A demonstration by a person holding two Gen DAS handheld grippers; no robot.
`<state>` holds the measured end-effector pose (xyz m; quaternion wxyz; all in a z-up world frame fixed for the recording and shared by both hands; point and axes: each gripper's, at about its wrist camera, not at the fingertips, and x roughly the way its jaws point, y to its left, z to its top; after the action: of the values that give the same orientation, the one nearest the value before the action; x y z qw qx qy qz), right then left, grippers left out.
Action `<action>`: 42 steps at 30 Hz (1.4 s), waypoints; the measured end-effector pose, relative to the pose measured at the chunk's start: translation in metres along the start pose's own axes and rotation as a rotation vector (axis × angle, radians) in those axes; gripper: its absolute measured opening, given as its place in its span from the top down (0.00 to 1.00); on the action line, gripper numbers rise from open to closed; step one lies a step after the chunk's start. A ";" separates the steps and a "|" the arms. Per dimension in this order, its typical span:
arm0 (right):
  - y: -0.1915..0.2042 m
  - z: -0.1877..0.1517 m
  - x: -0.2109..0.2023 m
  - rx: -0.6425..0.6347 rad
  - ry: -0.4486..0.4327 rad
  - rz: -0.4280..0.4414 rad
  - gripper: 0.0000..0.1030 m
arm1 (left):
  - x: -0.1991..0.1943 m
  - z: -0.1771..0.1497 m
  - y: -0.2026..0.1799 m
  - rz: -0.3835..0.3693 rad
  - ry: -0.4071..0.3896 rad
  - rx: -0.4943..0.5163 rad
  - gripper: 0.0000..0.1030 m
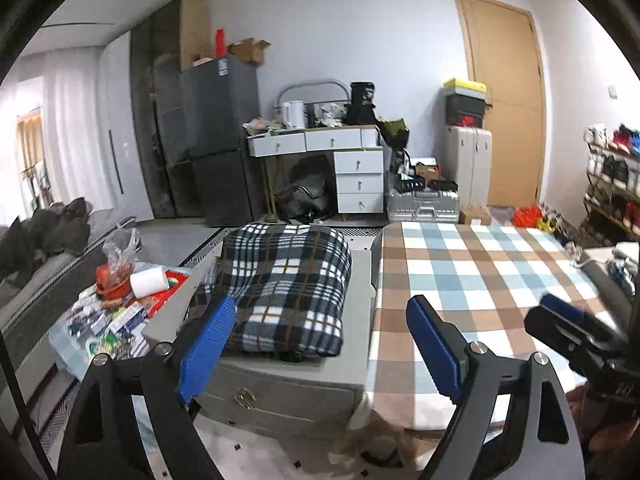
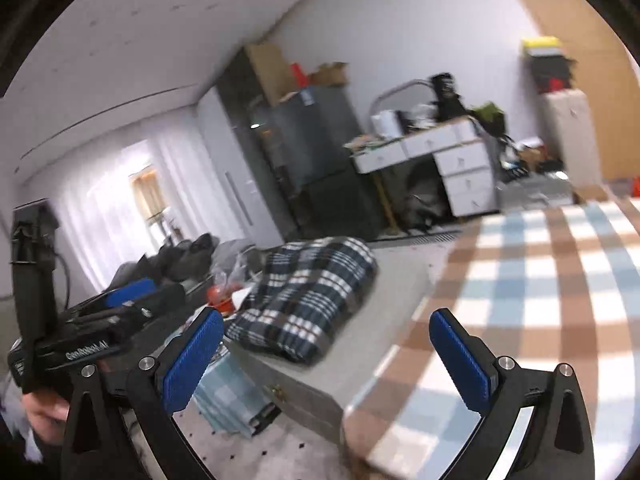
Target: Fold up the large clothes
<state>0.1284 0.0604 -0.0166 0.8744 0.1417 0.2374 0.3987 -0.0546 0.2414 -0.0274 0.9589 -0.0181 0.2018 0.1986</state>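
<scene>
Checked tablecloth (image 1: 472, 280) beside grey chest (image 1: 288, 384) w/ folded plaid garment (image 1: 288, 292); both grippers' jaws apart, empty: left gripper (image 1: 320, 344), right gripper (image 2: 328, 360).

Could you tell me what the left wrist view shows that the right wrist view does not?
Only the left wrist view shows the shoe rack and the paper roll. Only the right wrist view shows a hand gripping the left claw's handle. Both share the folded plaid garment on the grey chest, the checked tablecloth, and each view's own claw open and empty.
</scene>
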 end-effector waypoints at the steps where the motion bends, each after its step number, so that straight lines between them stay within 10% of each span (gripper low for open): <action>1: -0.001 -0.003 -0.009 0.021 -0.010 -0.013 0.00 | 0.001 -0.002 0.004 0.005 -0.002 -0.010 0.18; 7: 0.013 -0.017 -0.049 0.042 -0.044 -0.056 0.00 | -0.017 -0.018 0.000 0.063 -0.030 -0.059 0.01; 21: 0.069 -0.029 -0.083 -0.021 -0.047 -0.020 0.00 | -0.067 -0.036 0.013 0.044 -0.144 -0.103 0.01; 42: 0.115 -0.051 -0.094 -0.199 -0.104 -0.029 0.00 | -0.062 -0.057 0.019 0.084 -0.105 -0.113 0.01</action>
<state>-0.0244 0.0654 0.0193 0.9010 0.0709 0.1531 0.3997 -0.1357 0.2289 -0.0543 0.9564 -0.0531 0.1405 0.2505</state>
